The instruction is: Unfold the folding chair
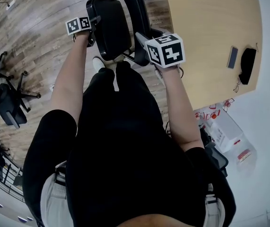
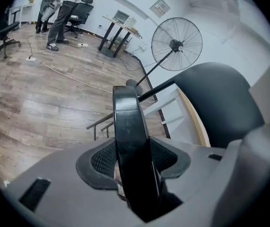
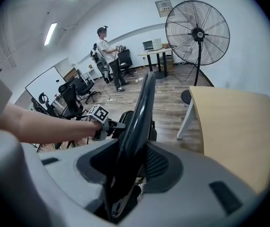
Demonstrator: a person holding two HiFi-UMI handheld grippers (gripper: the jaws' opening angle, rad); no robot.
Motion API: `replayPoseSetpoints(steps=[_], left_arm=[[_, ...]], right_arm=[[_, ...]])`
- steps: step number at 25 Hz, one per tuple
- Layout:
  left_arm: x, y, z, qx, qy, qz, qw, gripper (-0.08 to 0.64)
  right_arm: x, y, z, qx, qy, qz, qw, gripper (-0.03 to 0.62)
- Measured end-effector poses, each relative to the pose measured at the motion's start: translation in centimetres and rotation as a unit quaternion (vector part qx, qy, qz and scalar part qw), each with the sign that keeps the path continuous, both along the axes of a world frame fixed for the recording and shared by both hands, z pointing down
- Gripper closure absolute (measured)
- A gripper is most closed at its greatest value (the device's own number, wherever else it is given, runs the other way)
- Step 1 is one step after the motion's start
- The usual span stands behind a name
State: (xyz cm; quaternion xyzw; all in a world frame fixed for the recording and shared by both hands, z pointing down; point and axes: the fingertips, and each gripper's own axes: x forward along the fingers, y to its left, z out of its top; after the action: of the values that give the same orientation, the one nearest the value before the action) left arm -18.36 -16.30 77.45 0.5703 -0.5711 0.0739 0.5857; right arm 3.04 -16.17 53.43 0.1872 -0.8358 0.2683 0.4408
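The black folding chair stands on the wood floor in front of me. Its padded seat point(image 1: 107, 26) is tilted up beside the curved backrest point(image 1: 134, 6). My left gripper point(image 1: 92, 30) is at the seat's left edge and is shut on it; in the left gripper view the seat's edge point(image 2: 131, 136) fills the gap of the left gripper point(image 2: 134, 176), and the backrest point(image 2: 220, 103) rises to the right. My right gripper point(image 1: 143, 42) is shut on the backrest's rim point(image 3: 137, 122), which stands between the jaws of the right gripper point(image 3: 125, 174).
A light wooden table point(image 1: 205, 37) stands close on the right with a phone point(image 1: 232, 56) and a black pouch point(image 1: 247, 65) on it. A floor fan point(image 3: 197, 32) stands behind the table. Office chairs point(image 1: 7, 100) are at the left. A person point(image 3: 107, 56) stands far back.
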Motion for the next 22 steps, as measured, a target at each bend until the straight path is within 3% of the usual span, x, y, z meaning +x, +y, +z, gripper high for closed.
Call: replayPoseSetpoints(steps=[22], left_arm=[[-11.8, 7.9, 7.6, 0.049, 0.111, 0.009, 0.9926, 0.353]], right_arm=[[-5.3, 2.9, 3.7, -0.011, 0.006, 0.022, 1.0, 0.448]])
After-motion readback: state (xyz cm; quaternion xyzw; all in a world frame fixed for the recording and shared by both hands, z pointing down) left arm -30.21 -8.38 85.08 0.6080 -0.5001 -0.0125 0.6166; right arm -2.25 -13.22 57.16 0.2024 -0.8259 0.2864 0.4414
